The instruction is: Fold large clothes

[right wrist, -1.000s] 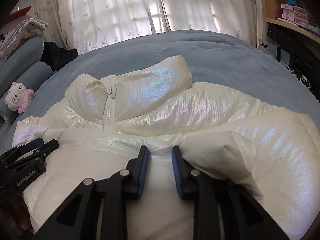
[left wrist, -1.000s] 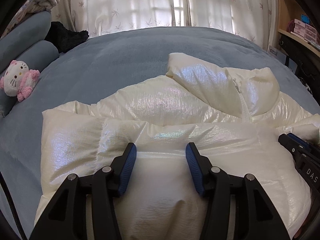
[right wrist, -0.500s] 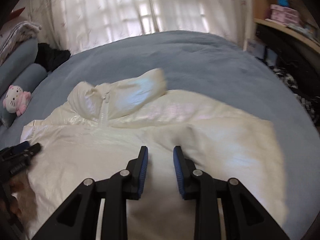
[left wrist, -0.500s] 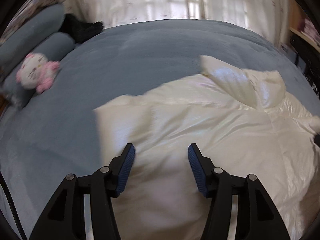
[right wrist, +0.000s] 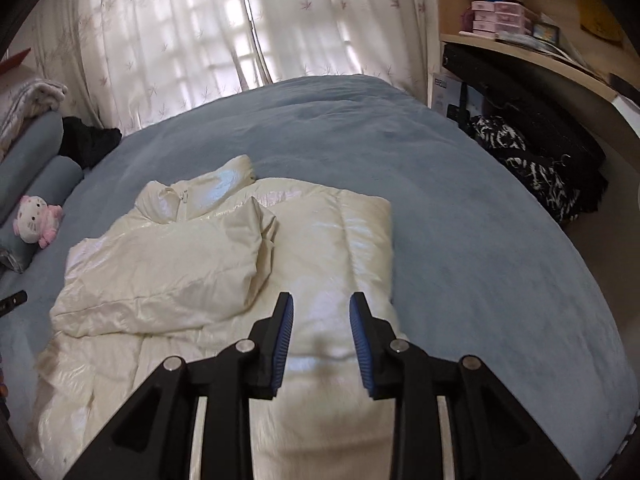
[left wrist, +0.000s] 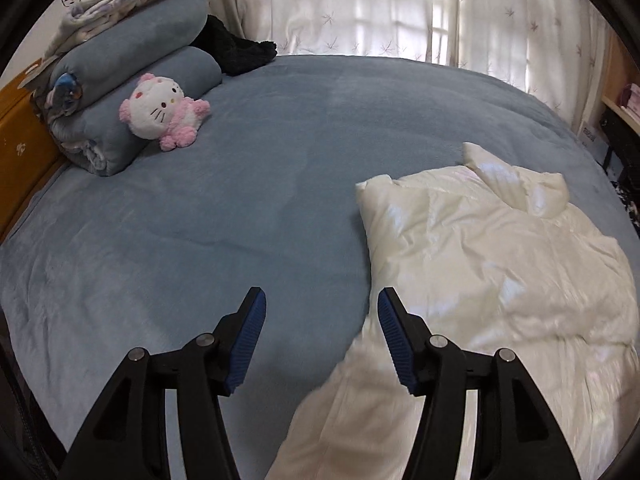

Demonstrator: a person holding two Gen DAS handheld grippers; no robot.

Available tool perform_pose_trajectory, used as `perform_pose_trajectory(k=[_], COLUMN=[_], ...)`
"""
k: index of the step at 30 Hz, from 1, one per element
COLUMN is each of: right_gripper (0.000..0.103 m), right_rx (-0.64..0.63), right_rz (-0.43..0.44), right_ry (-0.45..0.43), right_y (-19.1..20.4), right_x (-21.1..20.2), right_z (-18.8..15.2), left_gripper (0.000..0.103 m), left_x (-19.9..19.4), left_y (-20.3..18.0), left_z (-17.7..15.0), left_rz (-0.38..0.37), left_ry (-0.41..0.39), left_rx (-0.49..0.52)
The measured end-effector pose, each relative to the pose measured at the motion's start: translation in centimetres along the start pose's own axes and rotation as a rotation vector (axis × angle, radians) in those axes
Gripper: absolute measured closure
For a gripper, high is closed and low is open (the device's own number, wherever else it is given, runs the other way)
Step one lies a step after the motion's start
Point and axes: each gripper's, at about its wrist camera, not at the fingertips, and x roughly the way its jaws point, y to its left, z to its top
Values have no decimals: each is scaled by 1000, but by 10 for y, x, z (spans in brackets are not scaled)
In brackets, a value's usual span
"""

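A cream puffer jacket (right wrist: 224,264) is lying partly folded near the middle of a blue bed (left wrist: 200,216), collar toward the curtained far edge. The left gripper (left wrist: 320,320) is hovering empty, jaws wide; the right gripper (right wrist: 320,320), jaws narrowly parted and just opening, is gripping nothing.

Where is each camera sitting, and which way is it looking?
Left wrist: on the left gripper, looking down across the blue bed; its open jaws show, with the white puffer jacket to the right.
Right wrist: on the right gripper, looking down over the jacket; its jaws, just opening, hold nothing.
Shared: jacket, bed, cat plush toy, curtains.
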Motion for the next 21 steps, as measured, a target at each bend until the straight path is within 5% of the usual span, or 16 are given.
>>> perform_pose_trajectory(k=[15,21], right_gripper=[67,54], right_rx=[-38,-29], right_rz=[118,137], right_ry=[-46,-63], right_y=[3,-4], right_x=[-87,-118], right_z=[-53,-83], left_gripper=[43,43], left_x=[-103,-122], left_y=[-2,2], left_z=[-83,-118], left_rz=[-99,-143], left_ry=[-69,-41], left_rx=[98,124])
